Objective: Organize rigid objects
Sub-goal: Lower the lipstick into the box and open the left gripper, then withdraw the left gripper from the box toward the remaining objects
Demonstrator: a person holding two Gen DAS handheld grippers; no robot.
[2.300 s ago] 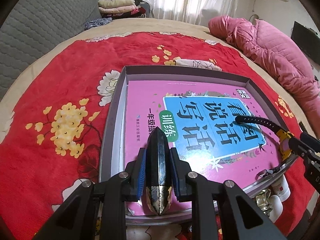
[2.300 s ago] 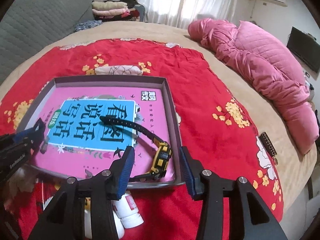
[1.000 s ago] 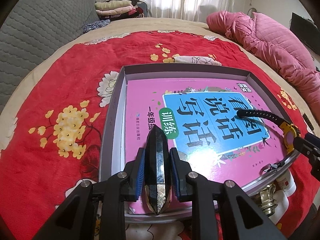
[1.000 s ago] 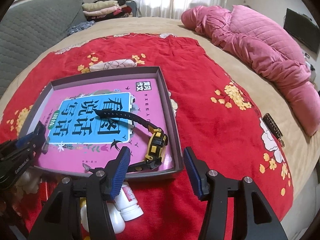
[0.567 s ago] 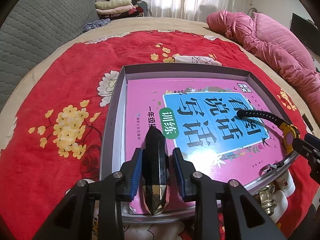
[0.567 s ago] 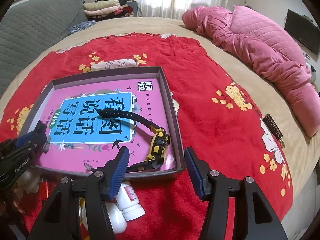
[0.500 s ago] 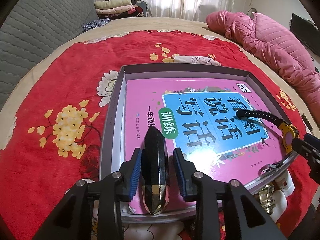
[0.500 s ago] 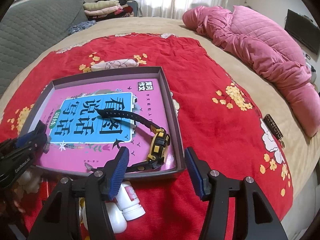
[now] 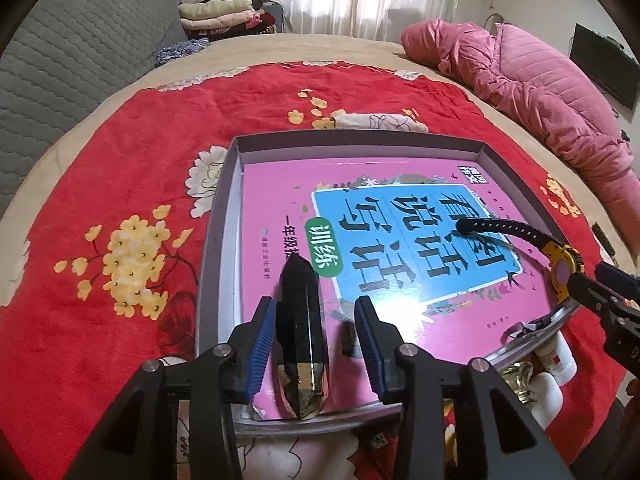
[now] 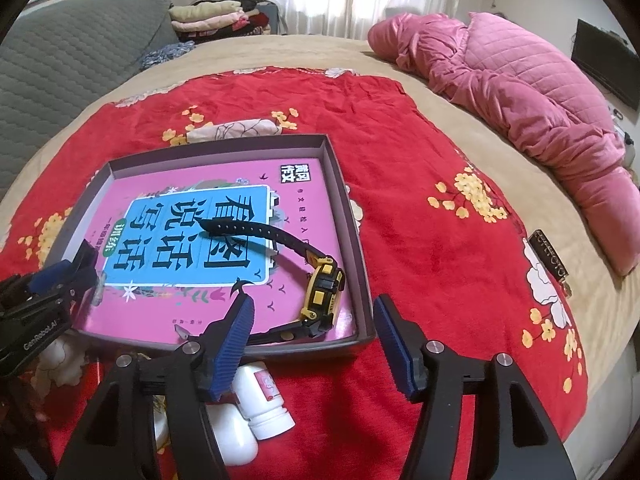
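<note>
A black faceted crystal point (image 9: 301, 340) with a gold-flecked tip lies on the pink book (image 9: 400, 240) inside the grey tray (image 9: 216, 240). My left gripper (image 9: 314, 308) straddles it, and its jaws are opening. The right pad stands clear of the crystal and the left pad is close beside it. A yellow and black wristwatch (image 10: 322, 292) rests on the book (image 10: 180, 240) near the tray's (image 10: 348, 216) right corner. My right gripper (image 10: 314, 304) hovers just in front of the watch. Its jaws are opening and grip nothing.
White bottles (image 10: 260, 396) and a gold ornament (image 9: 516, 376) lie against the tray's near edge. The tray sits on a red floral blanket (image 10: 420, 240) on a bed. A pink quilt (image 10: 520, 80) is at the right, a small dark tag (image 10: 548, 256) near the bed's edge.
The left jaws have spread apart and let go of the black crystal, which now lies on the book. The right jaws have widened a little. Neither hand has shifted.
</note>
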